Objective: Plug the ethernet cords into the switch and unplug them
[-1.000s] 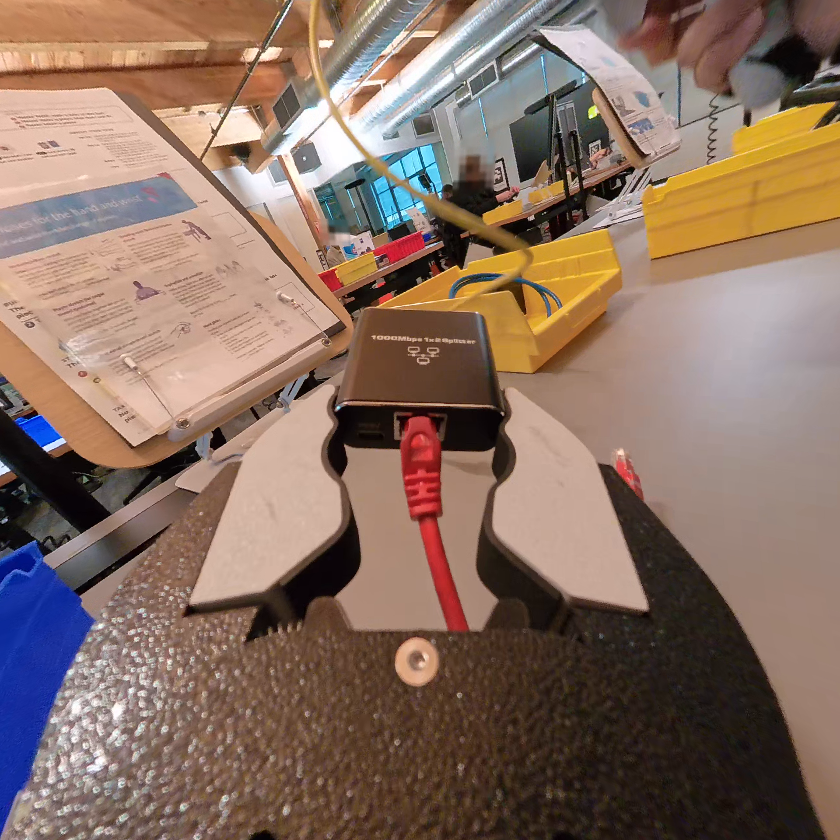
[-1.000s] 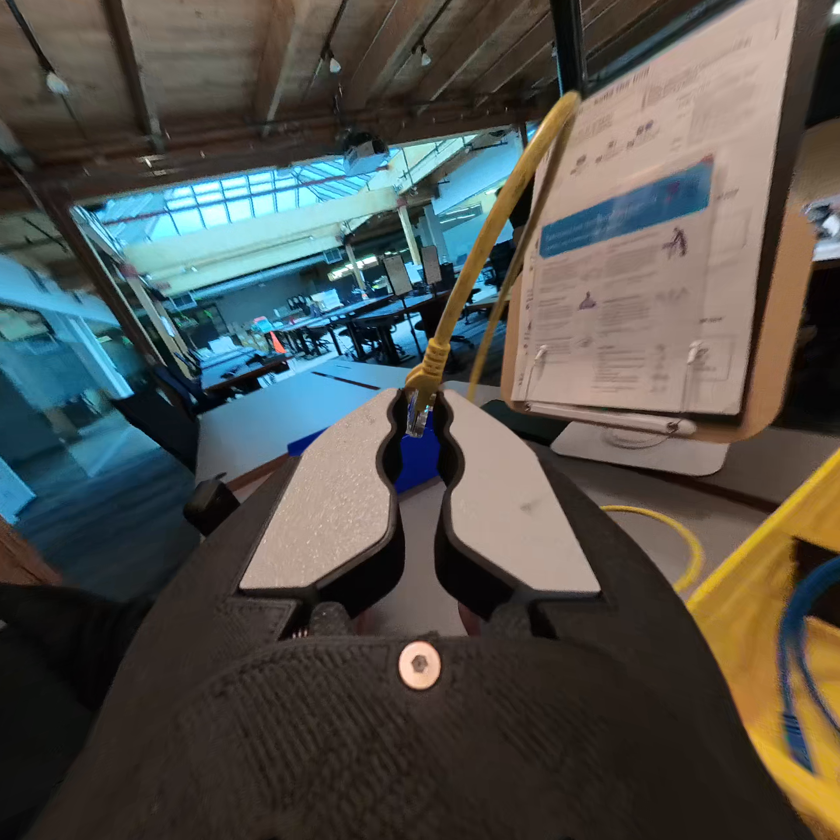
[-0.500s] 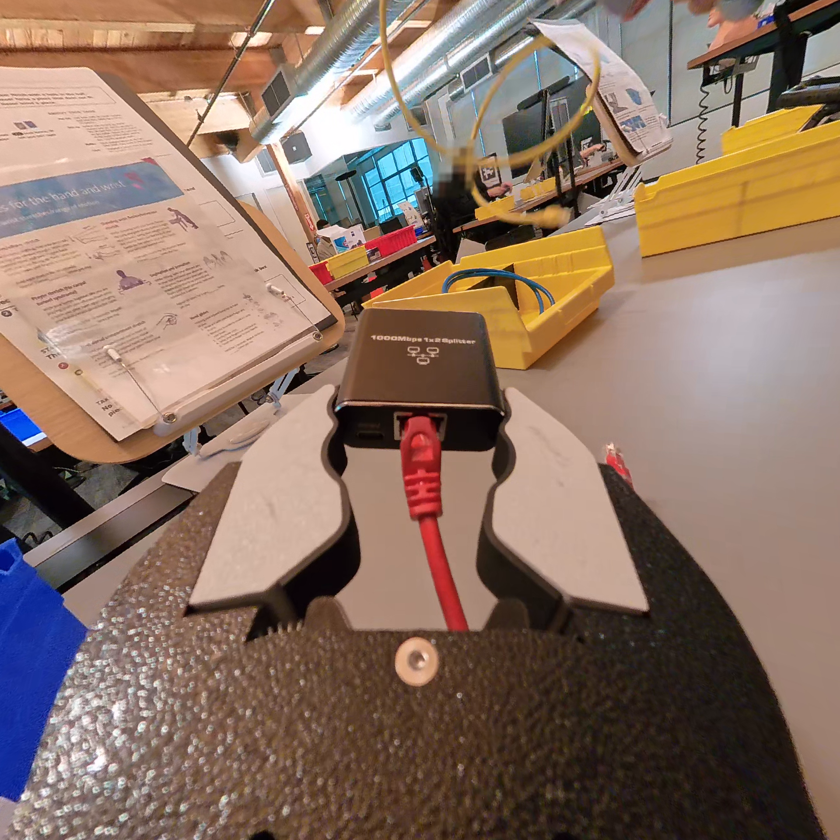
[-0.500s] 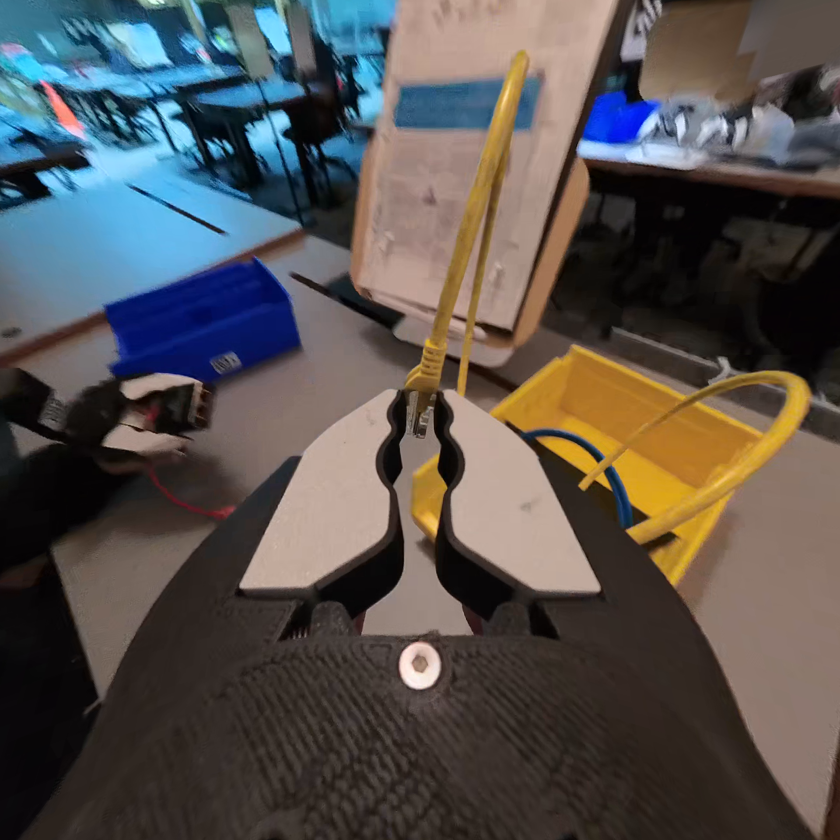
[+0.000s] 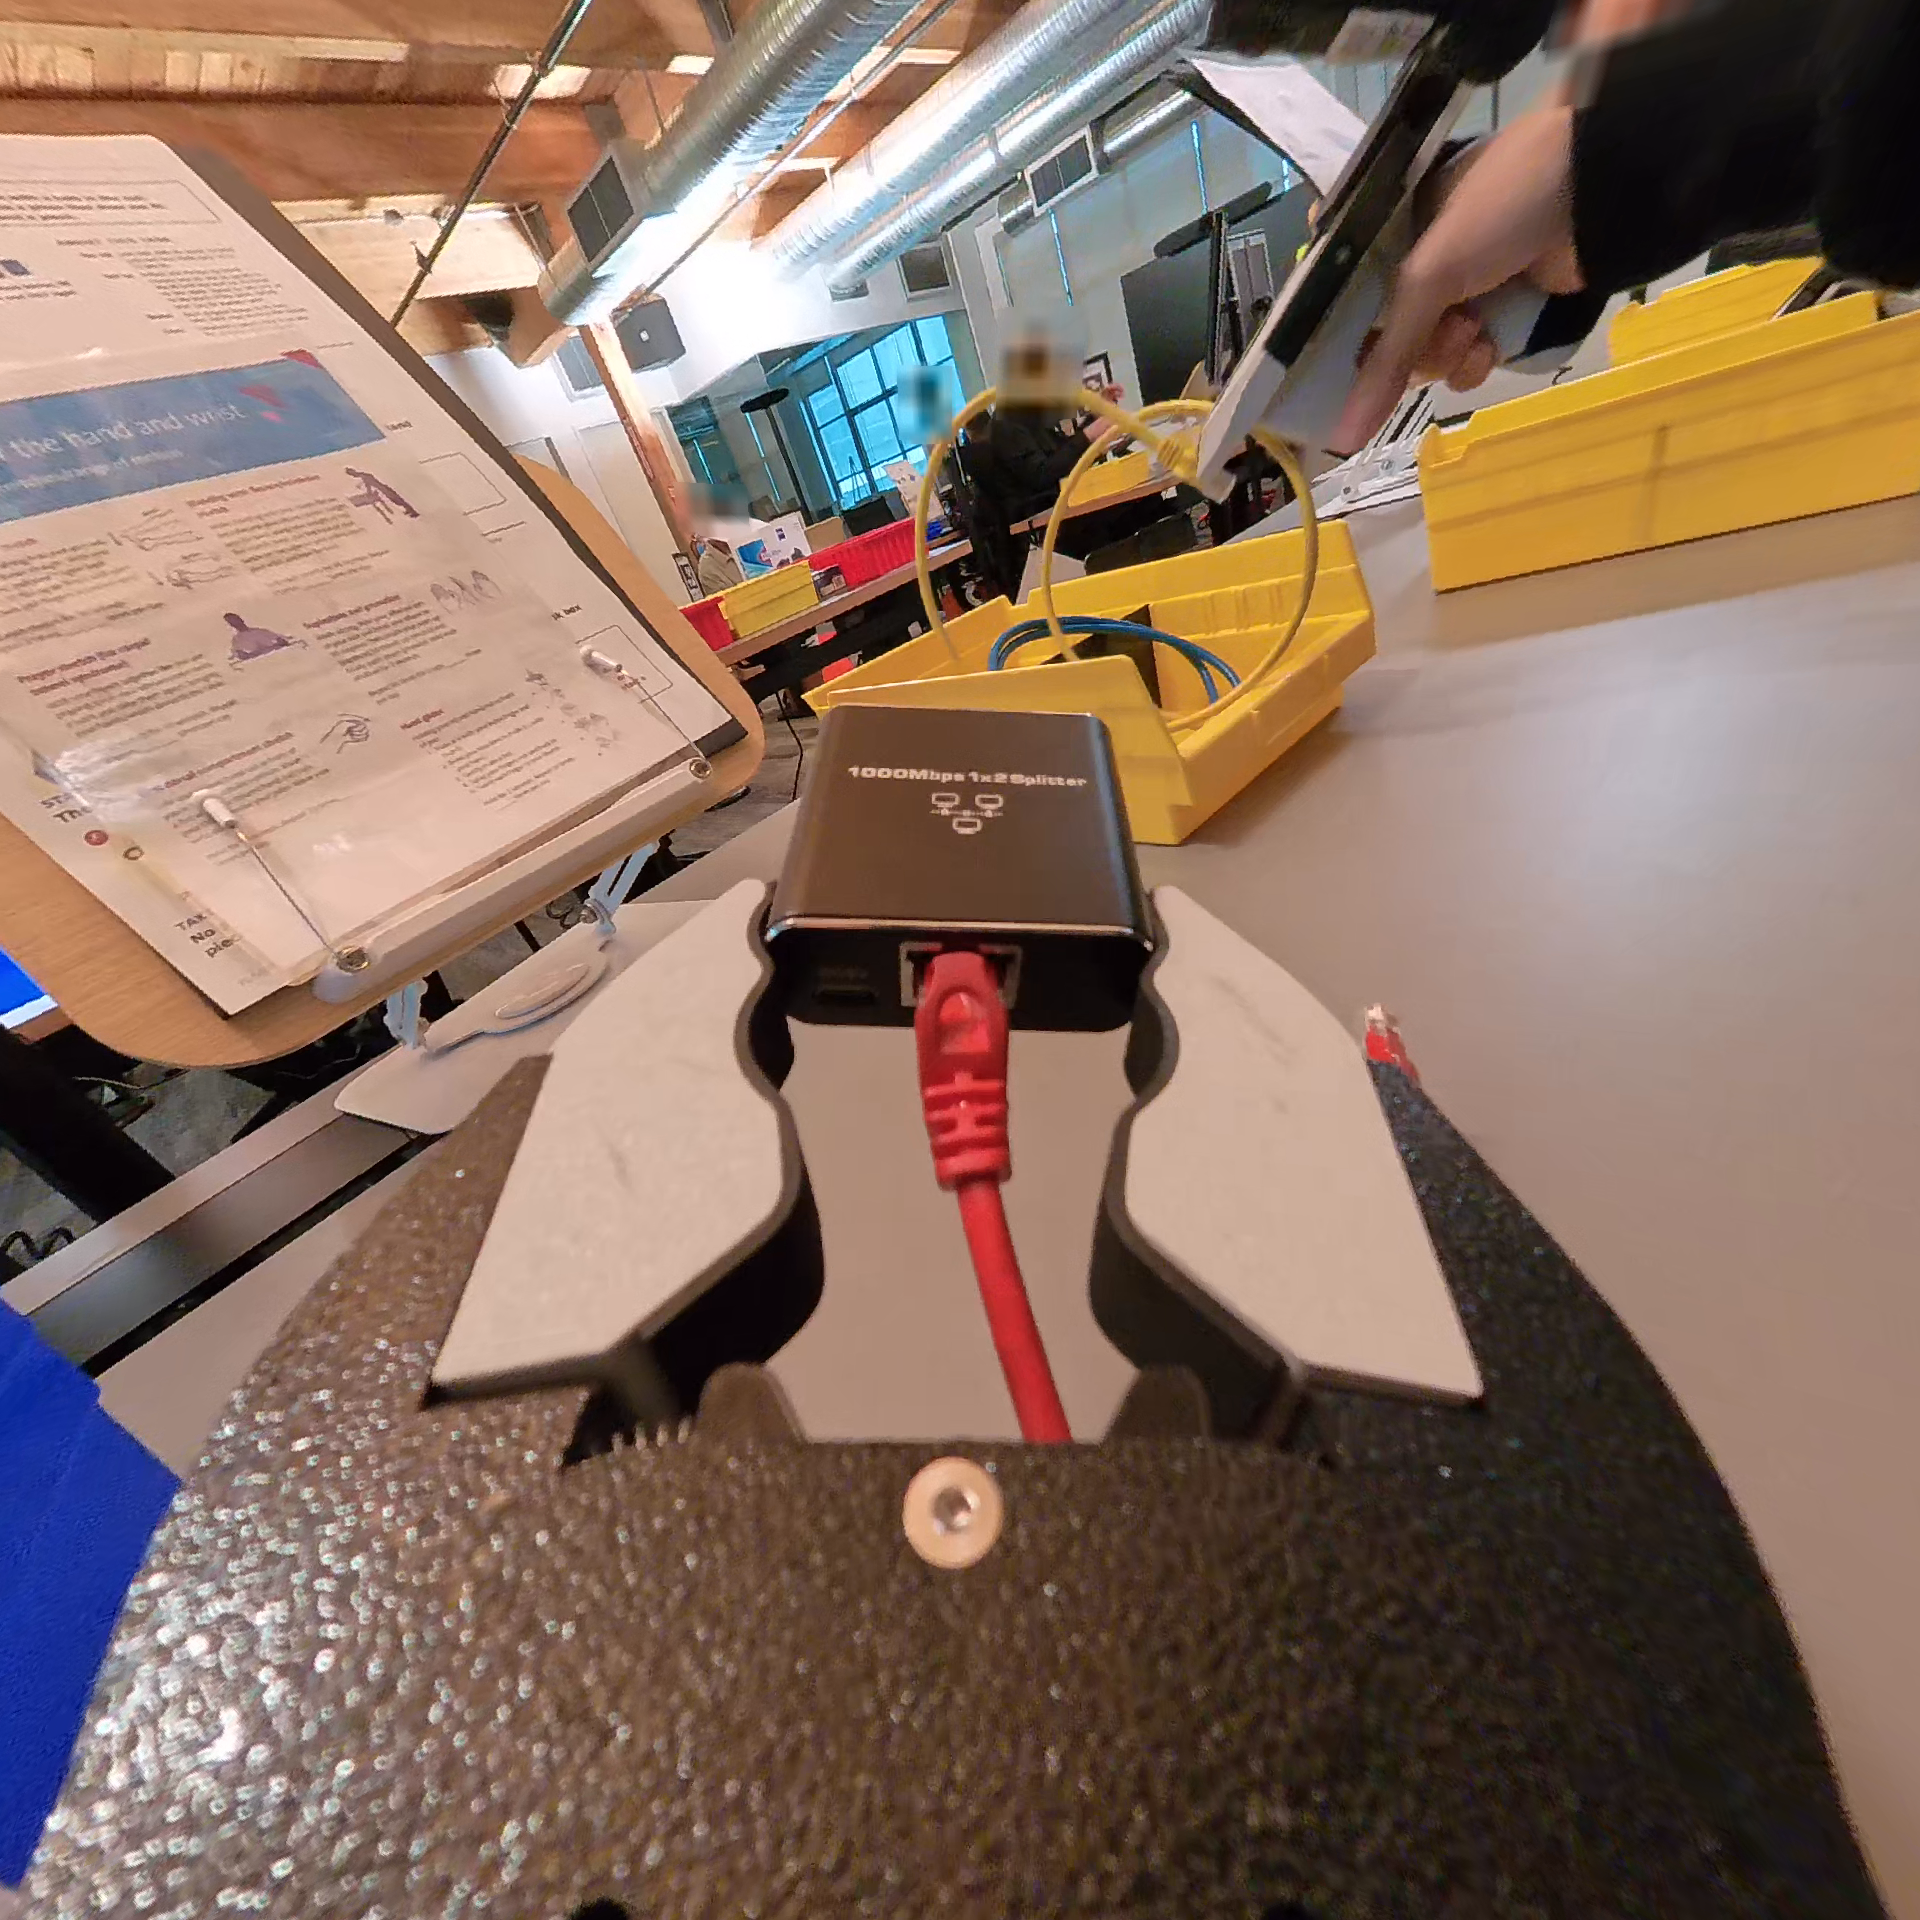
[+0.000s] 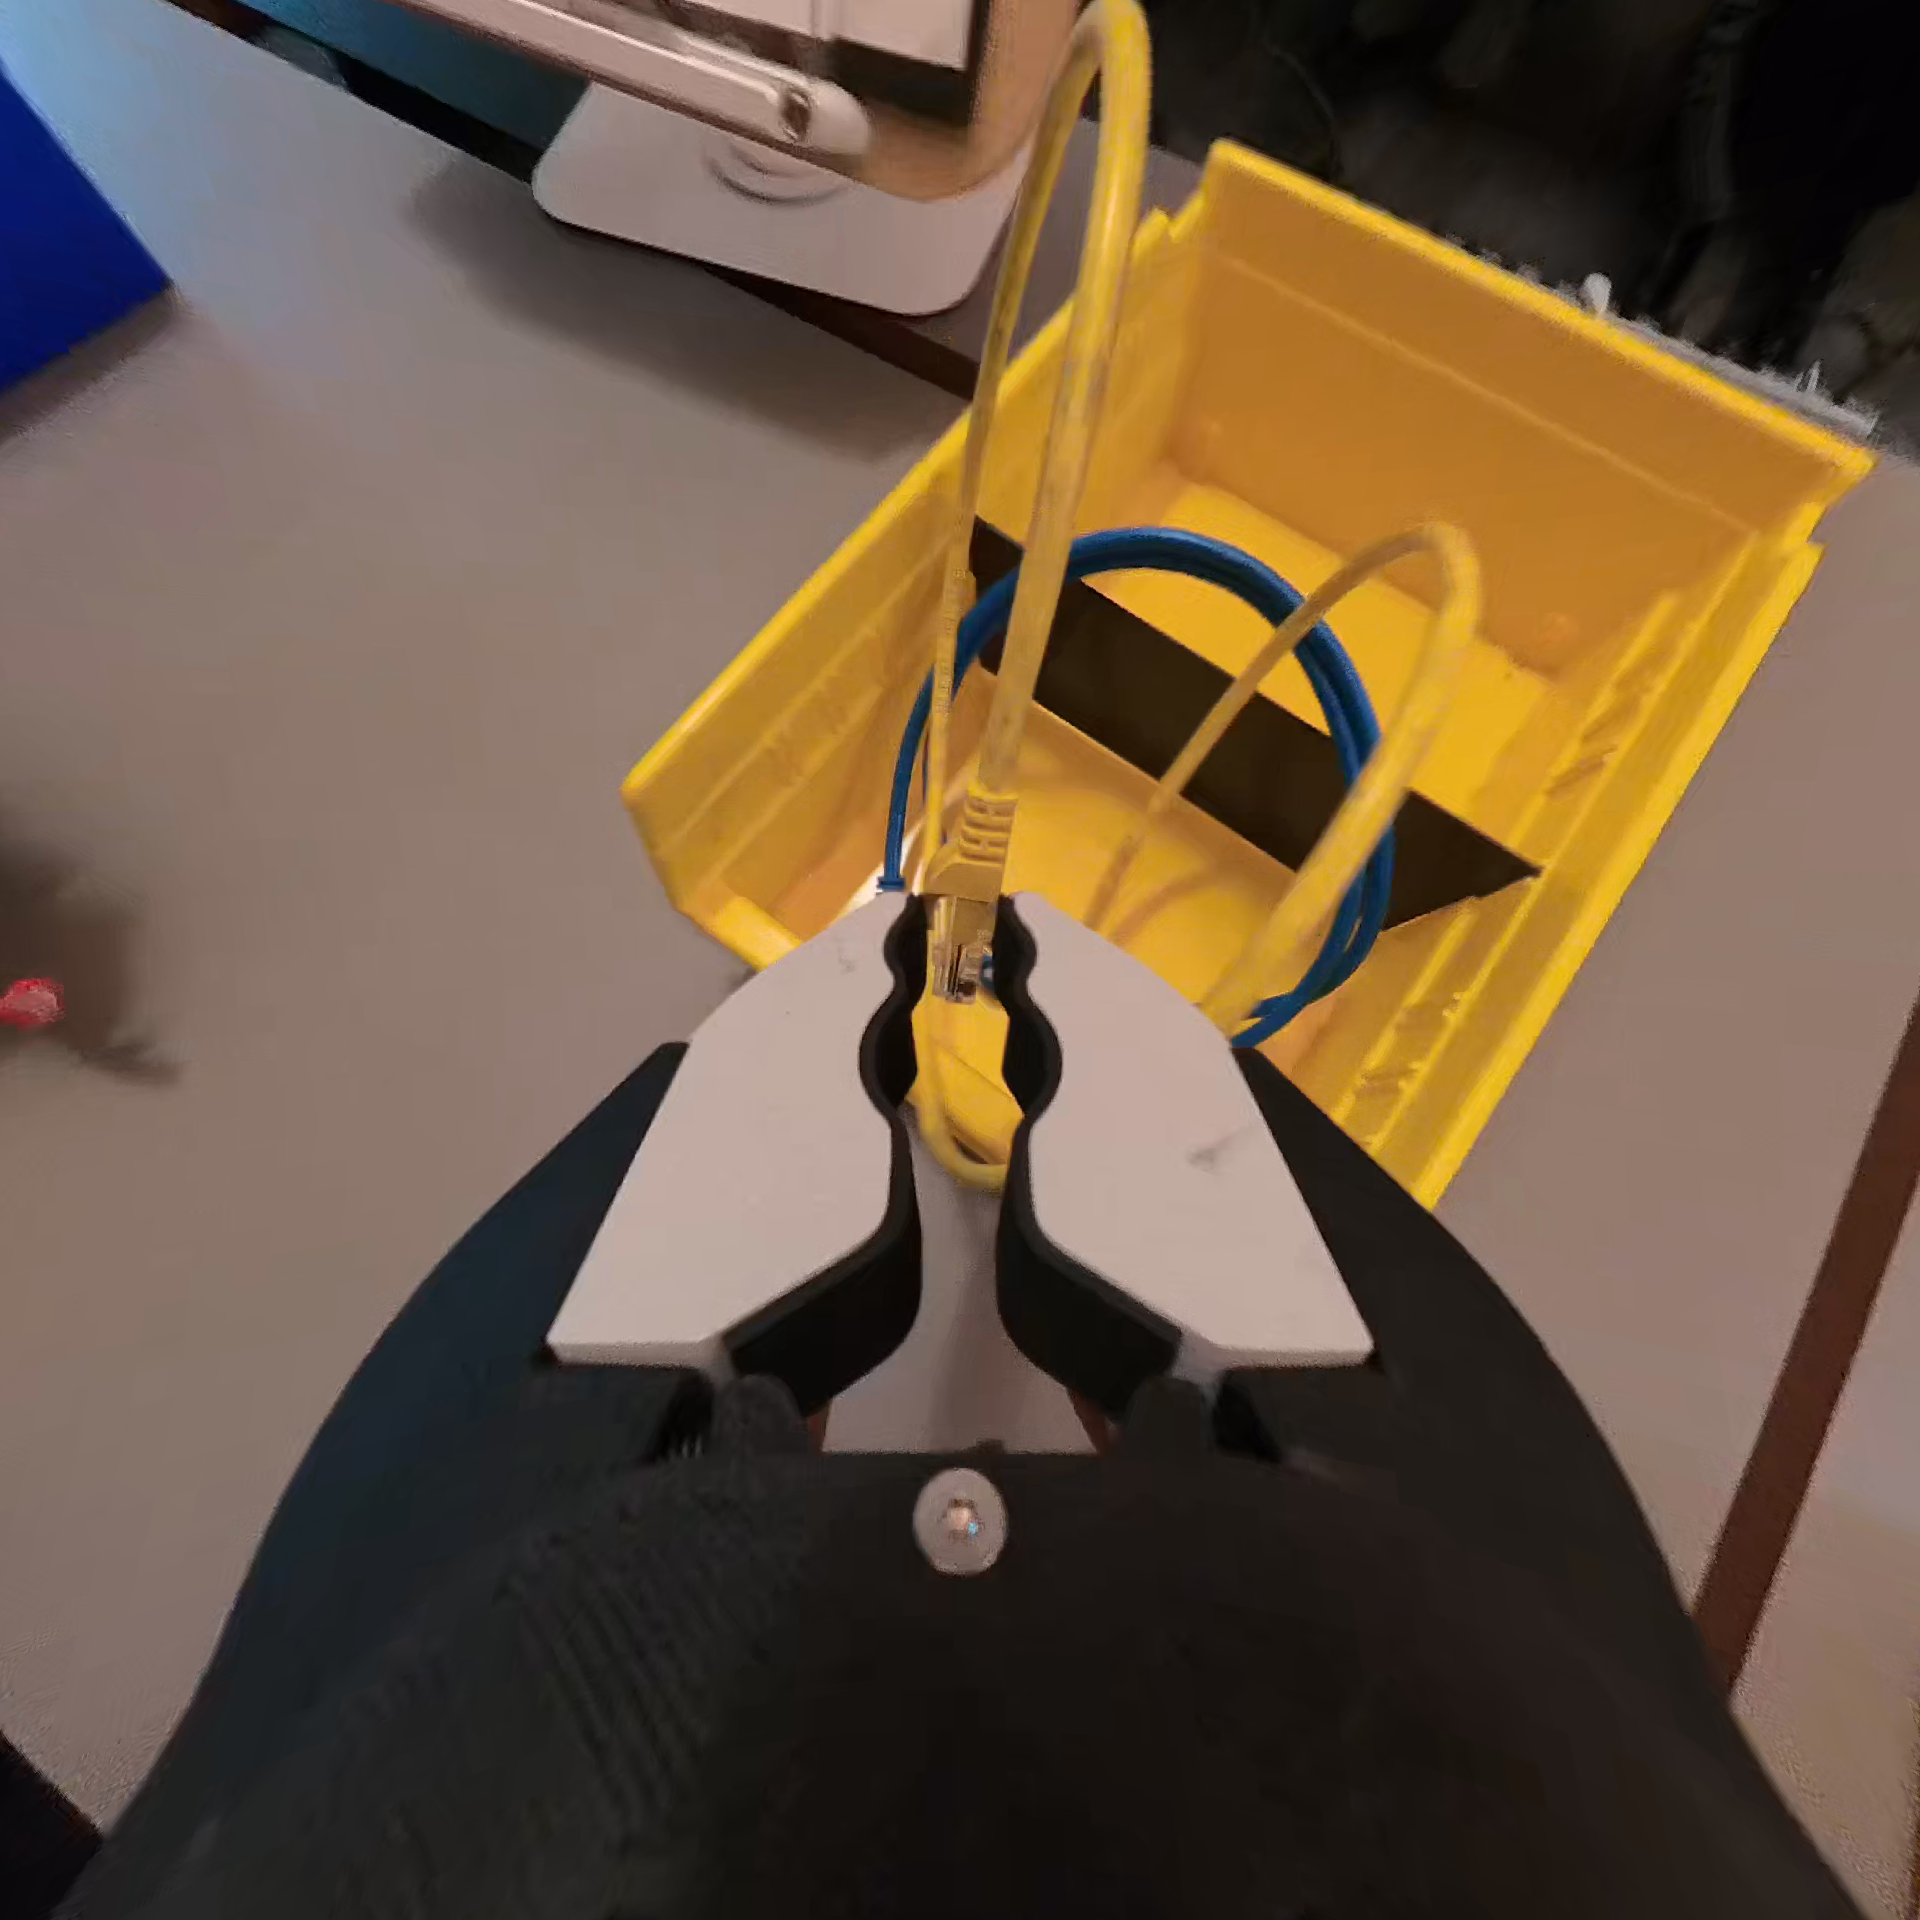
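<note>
The right gripper (image 6: pixel 961 961) is pinched nearly shut on the clear plug of the yellow ethernet cord (image 6: pixel 1049 436), whose slack loops down into the yellow bin (image 6: pixel 1538 343) over a coiled blue cord (image 6: pixel 1351 665) and a black divider. 1 second ago this claw pointed up at the ceiling; half a second ago it had tipped toward the table; now it looks straight down over the bin, so the unplugged cord is probably being put away. The left gripper (image 5: pixel 956 966) has not let go: its jaws stand wide and clamp the sides of the black switch (image 5: pixel 961 821) on the grey table (image 5: pixel 1610 935), the red ethernet cord (image 5: pixel 966 1081) seated in the near port. That 1 is likely the next to unplug.
</note>
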`<state>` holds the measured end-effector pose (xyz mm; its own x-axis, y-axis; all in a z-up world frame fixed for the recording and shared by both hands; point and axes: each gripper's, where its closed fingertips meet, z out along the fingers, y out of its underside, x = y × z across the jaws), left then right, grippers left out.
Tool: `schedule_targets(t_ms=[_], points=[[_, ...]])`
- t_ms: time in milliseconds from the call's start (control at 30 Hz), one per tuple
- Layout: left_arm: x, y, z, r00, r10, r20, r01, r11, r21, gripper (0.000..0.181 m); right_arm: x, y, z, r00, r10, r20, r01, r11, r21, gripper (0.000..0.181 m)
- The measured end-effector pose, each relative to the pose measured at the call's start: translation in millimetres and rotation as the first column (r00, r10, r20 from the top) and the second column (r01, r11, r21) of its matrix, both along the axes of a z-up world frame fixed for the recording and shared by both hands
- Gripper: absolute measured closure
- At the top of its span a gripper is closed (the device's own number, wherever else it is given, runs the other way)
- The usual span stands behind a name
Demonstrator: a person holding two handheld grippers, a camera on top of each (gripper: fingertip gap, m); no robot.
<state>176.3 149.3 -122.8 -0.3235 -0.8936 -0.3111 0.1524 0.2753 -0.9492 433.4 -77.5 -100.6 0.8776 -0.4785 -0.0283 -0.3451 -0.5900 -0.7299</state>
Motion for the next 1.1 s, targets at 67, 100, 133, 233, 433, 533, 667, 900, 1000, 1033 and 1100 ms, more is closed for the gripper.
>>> schedule_targets(t_ms=[67,100,133,233,433,533,667,900,1000,1033,1100], points=[[0,-1,0,1.0,-0.004,-0.002,0.004,1.0,0.006,0.119,8,1,-10,0.998,-0.034,-0.058,0.035,0.999,0.03,0.168],[0,-2,-1,1.0,-0.005,-0.003,0.005,1.0,0.008,0.119,16,-2,-14,0.994,-0.083,-0.074,0.087,0.995,0.04,0.169],[0,-2,-1,1.0,-0.005,-0.002,0.005,1.0,0.008,0.119,26,-7,-18,0.987,-0.14,-0.085,0.143,0.989,0.035,0.169],[0,-1,0,1.0,-0.005,-0.003,0.005,1.0,0.001,0.119,50,-23,-32,0.976,-0.217,-0.014,0.217,0.975,-0.043,0.169],[0,-2,-1,1.0,-0.01,-0.007,0.01,1.0,-0.001,0.119,72,-15,-18,0.942,-0.082,0.324,0.158,0.963,-0.217,0.168],[1,-2,-1,1.0,-0.01,-0.008,0.01,1.0,-0.002,0.119,77,-5,-2,0.922,0.004,0.387,0.112,0.954,-0.277,0.168],[1,-1,-1,1.0,-0.013,-0.011,0.013,1.0,-0.008,0.119,74,9,2,0.965,0.0,0.262,0.055,0.978,-0.2,0.169],[1,-2,-2,1.0,-0.021,-0.018,0.021,1.0,-0.015,0.119,63,-20,-68,0.992,-0.126,-0.014,0.117,0.954,-0.276,0.168],[1,-3,-3,0.999,-0.023,-0.025,0.022,1.0,-0.013,0.119,58,-23,-78,0.994,-0.108,-0.024,0.097,0.952,-0.289,0.159],[1,-3,-3,0.999,-0.022,-0.026,0.022,1.0,-0.013,0.119,56,-22,-77,0.995,-0.094,-0.024,0.083,0.953,-0.291,0.157],[2,-2,-4,0.999,-0.022,-0.028,0.022,1.0,-0.015,0.119,56,-20,-69,0.997,-0.081,0.004,0.079,0.957,-0.28,0.146]])
